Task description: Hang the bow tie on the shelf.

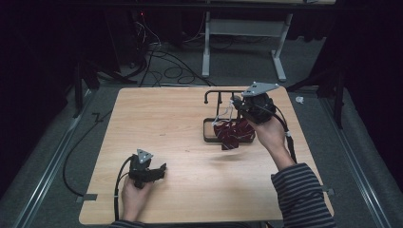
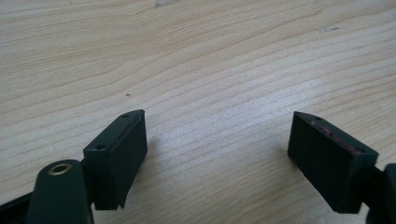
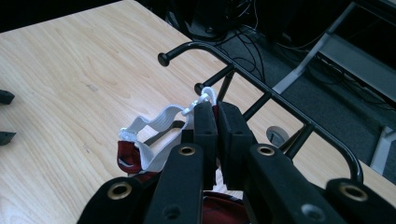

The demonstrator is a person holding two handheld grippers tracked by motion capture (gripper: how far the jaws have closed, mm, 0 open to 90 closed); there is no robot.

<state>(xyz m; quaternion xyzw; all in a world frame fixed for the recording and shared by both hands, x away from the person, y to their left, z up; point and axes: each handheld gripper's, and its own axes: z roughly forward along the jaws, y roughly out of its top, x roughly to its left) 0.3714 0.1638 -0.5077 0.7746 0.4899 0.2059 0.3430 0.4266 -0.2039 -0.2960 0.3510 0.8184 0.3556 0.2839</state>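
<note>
The right gripper is clamped on the white elastic strap of a dark red garment, held up beside the black wire rack near the bench's far right corner — the cloth hangs over the rack's base. The left gripper rests near the near left edge, its 2 jaws apart over bare wood.

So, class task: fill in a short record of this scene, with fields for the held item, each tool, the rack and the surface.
held item: dark red garment with white straps, lifted by a strap
right tool: shut on a strap, beside the rack
left tool: open, holding nothing, low over the table
rack: black metal rack, standing on the table
surface: wooden table
</note>
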